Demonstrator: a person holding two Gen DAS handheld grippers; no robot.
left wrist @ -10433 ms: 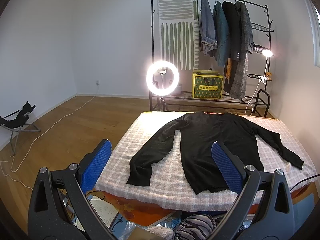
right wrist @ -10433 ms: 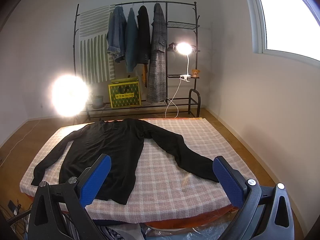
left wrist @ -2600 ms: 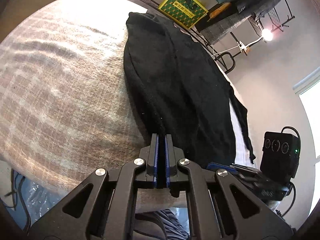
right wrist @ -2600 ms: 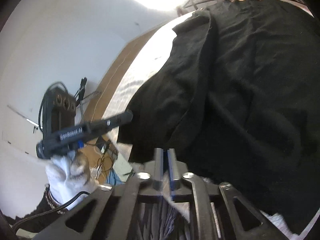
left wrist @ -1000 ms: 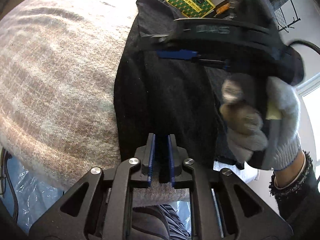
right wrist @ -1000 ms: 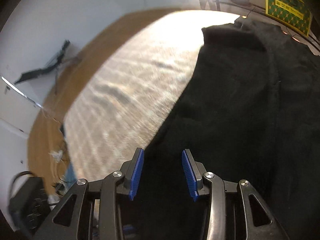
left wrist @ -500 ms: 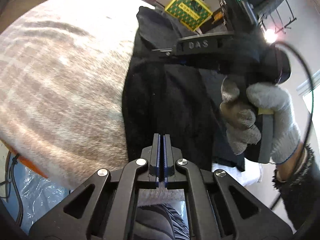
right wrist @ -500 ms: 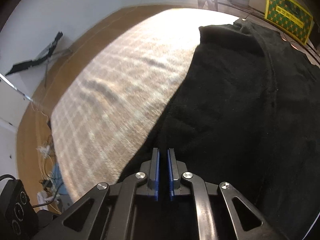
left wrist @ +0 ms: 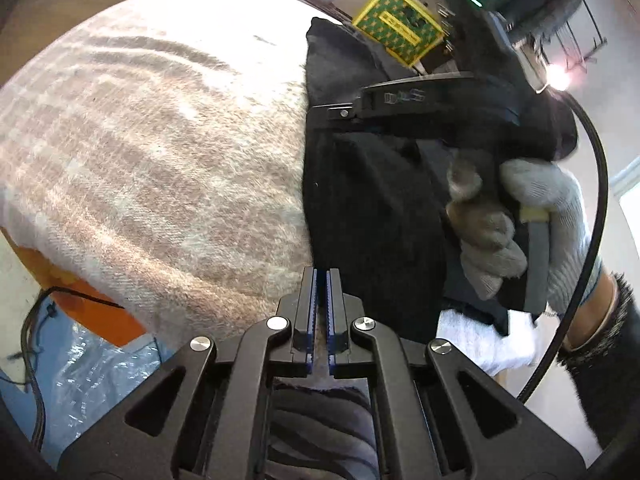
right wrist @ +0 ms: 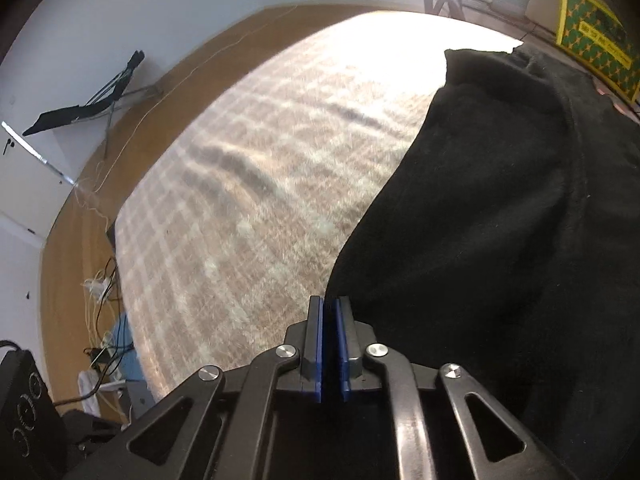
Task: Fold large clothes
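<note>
A black sweater point(left wrist: 372, 200) lies on the checked blanket point(left wrist: 160, 160), its left sleeve folded in over the body. My left gripper point(left wrist: 321, 276) is shut at the near hem corner, where the black edge runs into its fingertips. Farther up the same left edge, my right gripper point(left wrist: 320, 110) lies flat against the cloth, held by a gloved hand point(left wrist: 532, 200). In the right wrist view, the right gripper point(right wrist: 329, 304) has the sweater's point(right wrist: 500, 220) edge between its pads, and its jaws are opening slightly.
The blanket point(right wrist: 260, 200) stretches bare to the left of the sweater. A yellow-green box point(left wrist: 398, 28) stands behind the table beside the clothes rack. On the wooden floor are a folding chair point(right wrist: 88, 100) and cables point(right wrist: 96, 280). Plastic sheeting point(left wrist: 92, 368) lies below the near edge.
The right jaws, open over the sweater's edge a second ago, have closed onto it. The left jaws have closed their small gap. Both grippers have shifted a little along the left edge.
</note>
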